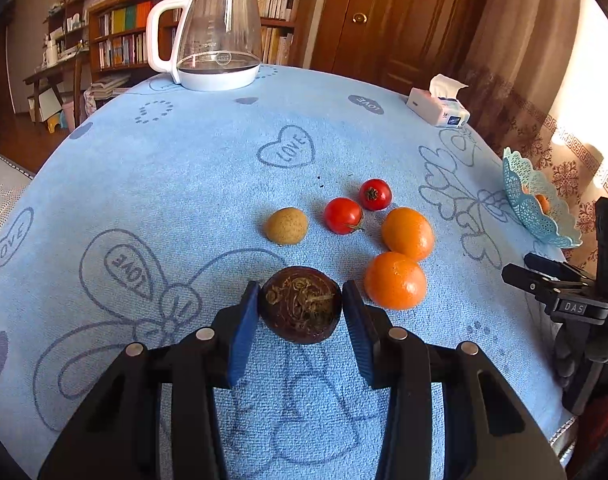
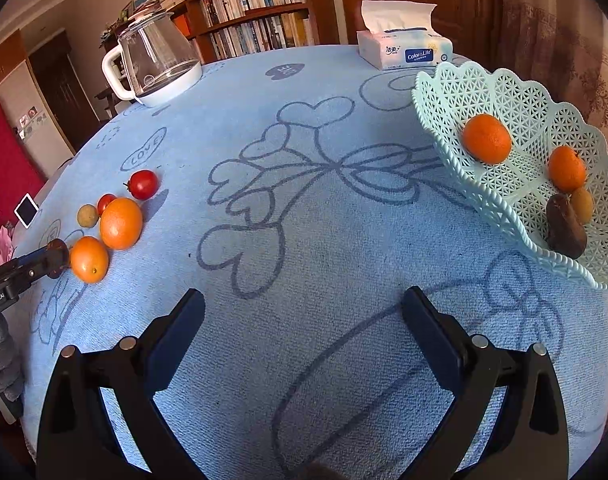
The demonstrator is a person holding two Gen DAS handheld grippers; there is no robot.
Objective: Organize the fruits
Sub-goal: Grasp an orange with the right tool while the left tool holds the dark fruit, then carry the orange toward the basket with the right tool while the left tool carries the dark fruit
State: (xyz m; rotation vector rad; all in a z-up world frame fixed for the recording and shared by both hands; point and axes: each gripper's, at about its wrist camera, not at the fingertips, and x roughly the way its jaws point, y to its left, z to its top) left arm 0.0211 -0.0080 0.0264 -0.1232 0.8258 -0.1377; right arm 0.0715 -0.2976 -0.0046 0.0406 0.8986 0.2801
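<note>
We cannot name the dark brown fruit (image 1: 300, 304) for sure; its fibrous top faces the left camera and both blue pads of our left gripper (image 1: 300, 312) press its sides, so that claw is clenched on it, close above the blue cloth (image 1: 183, 184). From the right wrist view this fruit is mostly hidden behind the left gripper's tip, just beside the nearer orange (image 2: 89, 259). Our right gripper (image 2: 304, 312) stands released, jaws wide, only bare cloth between them. The basket (image 2: 516, 92) is cut off at the right edge of that view; inside lie two oranges, a small tan fruit (image 2: 582, 205) half hidden behind a second dark fruit (image 2: 566, 228). On the cloth, two oranges touch each other, with two tomatoes (image 1: 342, 216) and a tan fruit (image 1: 286, 225) just behind. Between that cluster and the basket the cloth lies open. The kettle (image 1: 211, 36) and tissue pack (image 2: 404, 50) sit at the far edge.
</note>
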